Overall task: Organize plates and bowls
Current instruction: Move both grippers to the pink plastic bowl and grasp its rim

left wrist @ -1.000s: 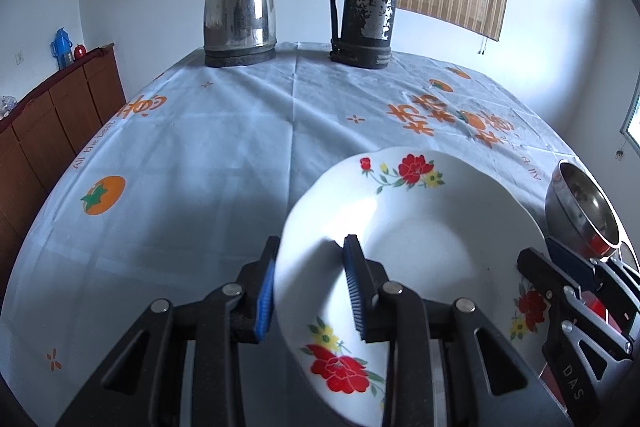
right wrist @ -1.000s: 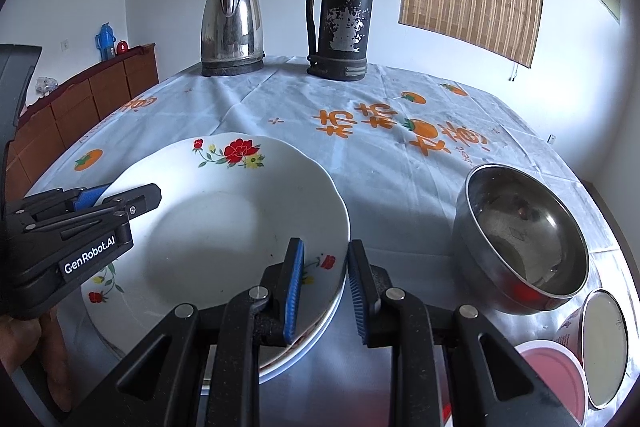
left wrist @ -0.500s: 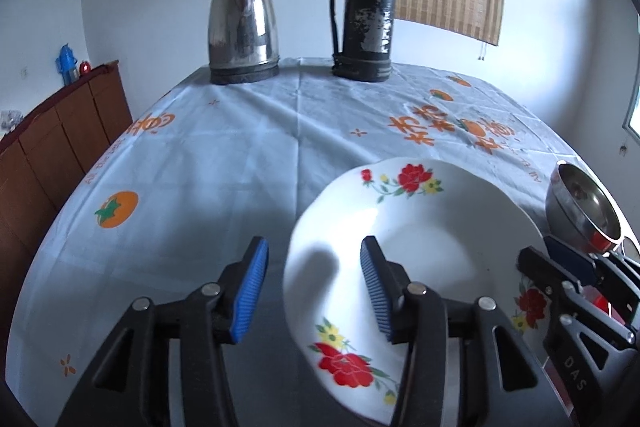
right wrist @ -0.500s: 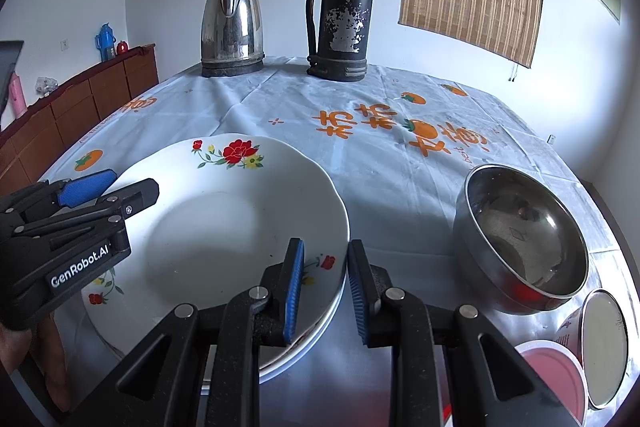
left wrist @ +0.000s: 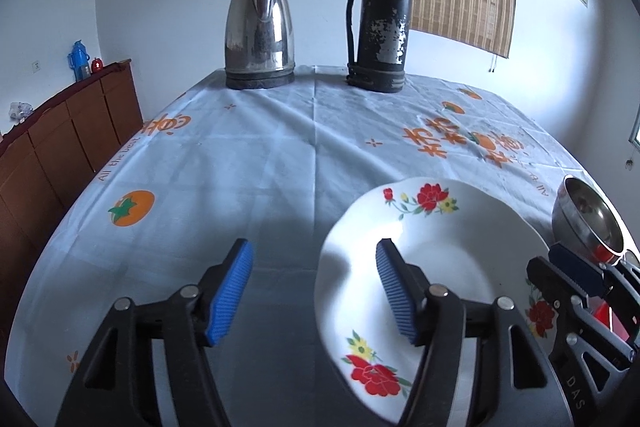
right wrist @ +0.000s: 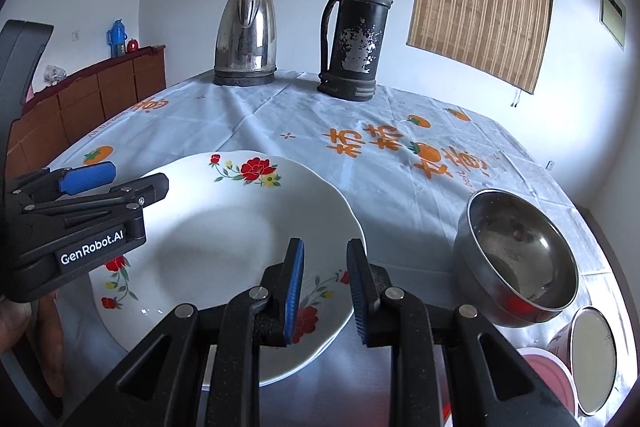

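A white plate with red flowers [left wrist: 452,247] [right wrist: 224,227] lies on the table, stacked on another plate whose rim shows beneath it in the right wrist view. My left gripper [left wrist: 314,291] is open; its right finger hangs over the plate's left rim, its left finger over the cloth. My right gripper [right wrist: 326,291] straddles the plate's near right rim with a narrow gap between its pads; it holds nothing. A steel bowl [right wrist: 516,259] [left wrist: 588,219] stands to the right of the plates.
A steel kettle [left wrist: 260,35] and a black thermos [left wrist: 378,19] stand at the table's far side. Pink and white cups [right wrist: 592,359] sit at the near right. A wooden cabinet [left wrist: 68,147] runs along the left wall.
My left gripper has let go of the plate's left rim, opened wide and drawn back a little. The plate has settled onto the stack. My right gripper has barely moved.
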A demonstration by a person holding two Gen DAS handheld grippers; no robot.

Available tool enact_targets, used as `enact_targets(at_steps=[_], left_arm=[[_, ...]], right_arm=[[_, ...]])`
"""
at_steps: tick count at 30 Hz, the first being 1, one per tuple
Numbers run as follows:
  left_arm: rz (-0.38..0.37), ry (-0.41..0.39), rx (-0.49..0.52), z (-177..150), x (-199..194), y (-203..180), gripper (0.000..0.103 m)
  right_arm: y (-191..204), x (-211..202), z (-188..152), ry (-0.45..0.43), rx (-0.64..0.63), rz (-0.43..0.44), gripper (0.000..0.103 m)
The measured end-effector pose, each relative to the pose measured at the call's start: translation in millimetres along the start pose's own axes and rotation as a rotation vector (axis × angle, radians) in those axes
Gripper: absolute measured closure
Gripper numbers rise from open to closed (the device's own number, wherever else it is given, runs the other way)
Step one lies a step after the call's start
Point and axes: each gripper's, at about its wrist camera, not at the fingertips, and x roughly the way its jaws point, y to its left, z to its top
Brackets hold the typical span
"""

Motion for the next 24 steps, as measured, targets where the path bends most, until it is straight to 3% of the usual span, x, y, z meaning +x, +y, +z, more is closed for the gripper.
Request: enact_targets(at_steps=[7,10,14,17,24], left_arm=[[0.016,-0.056,-0.04,0,-10,9,0.035],[0.028,-0.1,-0.062,0,-18,14,0.034],[0.025,-0.083,-0.06,-1,-25,8,0.031],[-0.011,-0.08,-0.056,-2,-43,-5,0.031],[-0.147,-0.117,0.073,-10,-95,-66,0.031]], right_arm=[[4,-15,-1,-0.068,-0.015,0.017,0.078],[-4,-32,-3,-0.088,0.024,0.071,0.078],[-15,-69,-8,-0.137,0.008,0.071,0.078],[-34,-95,-19,-0.144,0.016,0.068,0.078],[-89,-141,-54,-0.136,0.092,0.003,0.078]])
